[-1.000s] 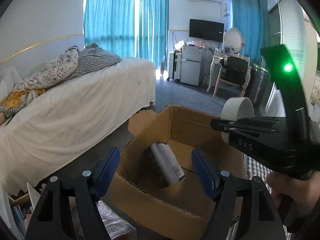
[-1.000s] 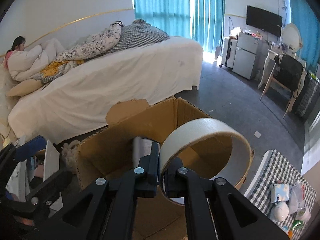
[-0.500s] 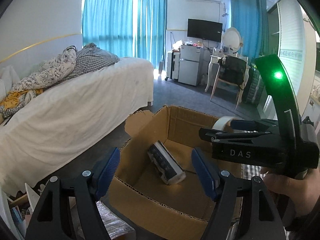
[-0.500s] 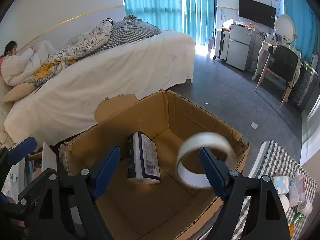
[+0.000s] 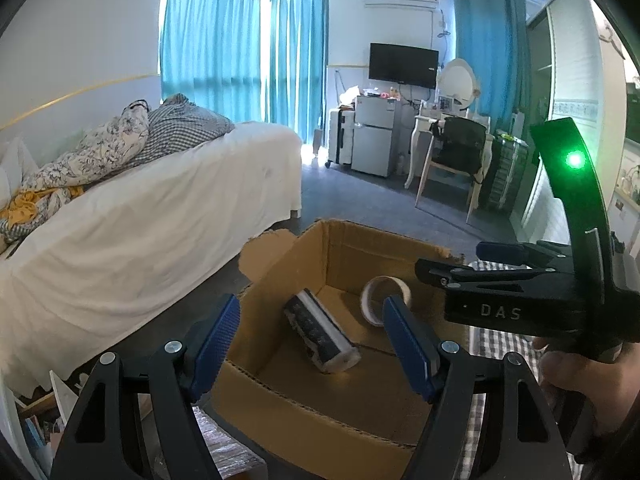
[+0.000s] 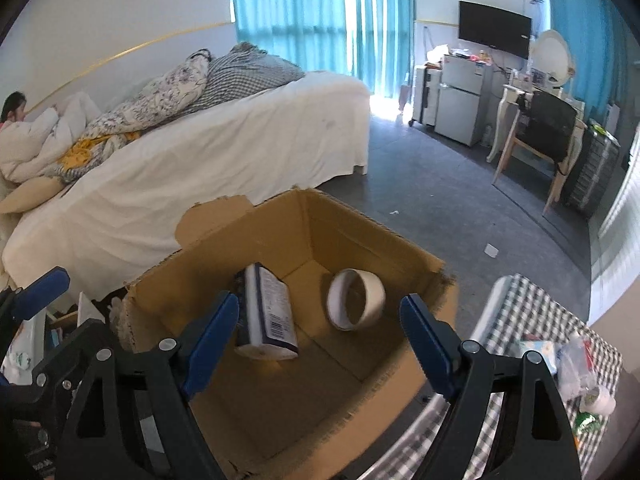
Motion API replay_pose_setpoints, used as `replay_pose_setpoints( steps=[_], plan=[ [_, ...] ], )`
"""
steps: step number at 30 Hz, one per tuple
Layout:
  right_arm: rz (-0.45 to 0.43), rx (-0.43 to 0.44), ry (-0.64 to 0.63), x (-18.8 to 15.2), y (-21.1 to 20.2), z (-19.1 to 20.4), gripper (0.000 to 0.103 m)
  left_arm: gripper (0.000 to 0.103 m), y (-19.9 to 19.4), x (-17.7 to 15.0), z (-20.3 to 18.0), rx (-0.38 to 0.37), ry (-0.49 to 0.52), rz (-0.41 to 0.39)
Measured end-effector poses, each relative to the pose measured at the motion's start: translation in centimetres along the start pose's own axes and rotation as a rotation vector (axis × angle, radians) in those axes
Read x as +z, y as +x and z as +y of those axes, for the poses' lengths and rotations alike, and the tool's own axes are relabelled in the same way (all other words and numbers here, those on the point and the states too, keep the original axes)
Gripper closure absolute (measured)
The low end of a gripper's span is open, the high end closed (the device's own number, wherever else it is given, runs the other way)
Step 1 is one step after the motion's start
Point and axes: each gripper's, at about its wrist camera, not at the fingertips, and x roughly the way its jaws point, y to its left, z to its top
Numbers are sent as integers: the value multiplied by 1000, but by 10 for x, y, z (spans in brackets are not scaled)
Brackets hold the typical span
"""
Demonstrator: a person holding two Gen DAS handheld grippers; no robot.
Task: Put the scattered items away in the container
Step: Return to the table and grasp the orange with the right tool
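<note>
Right wrist view shows my right hand-held gripper [image 6: 320, 328] spread and empty above the cardboard box [image 6: 368, 236], where the tape roll [image 6: 356, 299] stands beside a packet [image 6: 266, 314]; my left hand-held gripper [image 5: 310, 344] is spread too.

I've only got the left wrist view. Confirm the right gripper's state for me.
Observer: The right gripper is open with nothing between its fingers. The tape roll lies inside the cardboard box, apart from the gripper.
Operator: Now report what's left on the checked cloth beside the box.
Observer: The checked cloth holds a few small items near its right end: a pale blue packet, a clear bag and a small white tub. They are too blurred to identify further.
</note>
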Motion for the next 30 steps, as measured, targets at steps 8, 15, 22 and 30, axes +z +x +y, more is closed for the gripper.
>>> replay_pose_setpoints(
  steps=[8, 15, 22, 30],
  plan=[
    [-34, -74, 53, -17, -42, -45, 19, 26, -10, 3, -43, -53, 39, -17],
    [-56, -207, 114, -50, -94, -115, 9, 4, -18, -3, -110, -148, 76, -37],
    [-56, -340, 243, -93, -140, -202, 0, 0, -14, -10, -181, -205, 158, -34],
    [18, -373, 351, -142, -131, -265, 0, 0, 6, -23, -245, -204, 267, 10]
  ],
)
